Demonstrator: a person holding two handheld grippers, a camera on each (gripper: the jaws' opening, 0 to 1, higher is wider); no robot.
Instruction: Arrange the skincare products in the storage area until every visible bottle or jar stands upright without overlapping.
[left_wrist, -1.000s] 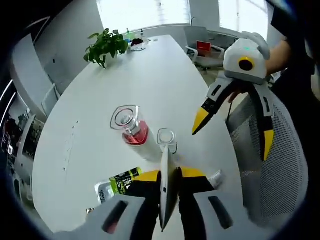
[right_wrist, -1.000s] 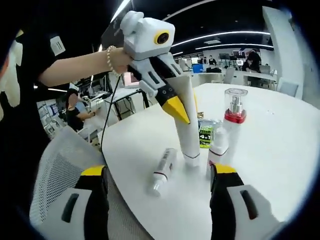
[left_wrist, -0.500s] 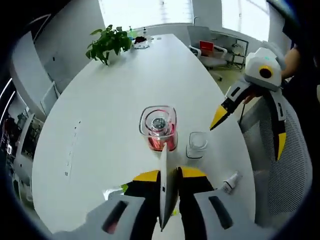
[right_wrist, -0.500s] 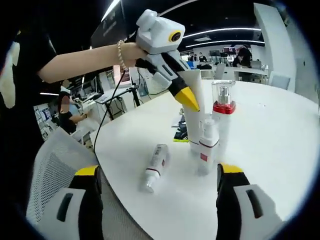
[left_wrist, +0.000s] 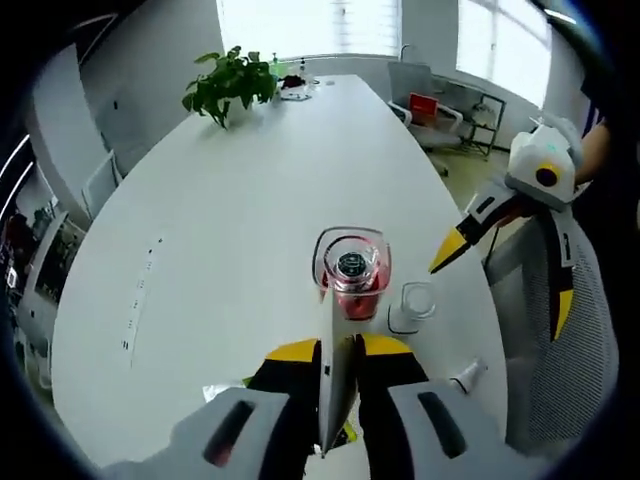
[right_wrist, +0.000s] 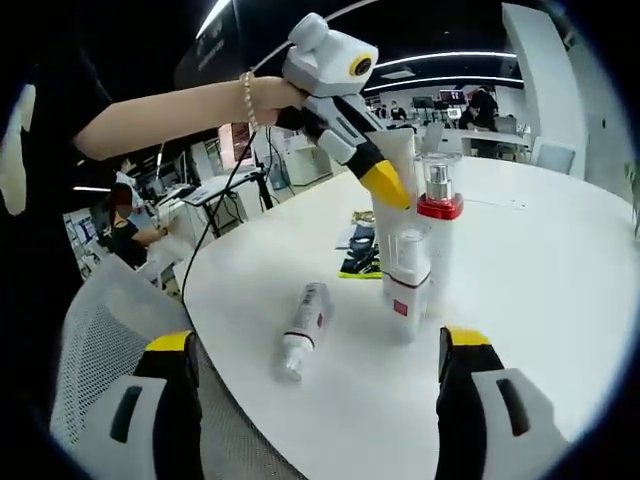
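- Left gripper (left_wrist: 338, 365): jaws pinched on a white tube (right_wrist: 398, 165), holding it upright on the white table (left_wrist: 230, 200).
- Right gripper (right_wrist: 318, 350): jaws spread wide, nothing between them, touching nothing.
- Red-collared pump bottle (right_wrist: 436, 225) stands just beside the tube; small clear-capped bottle (right_wrist: 405, 280) stands upright in front of both.
- Another white bottle (right_wrist: 302, 328) lies flat, apart from that cluster.
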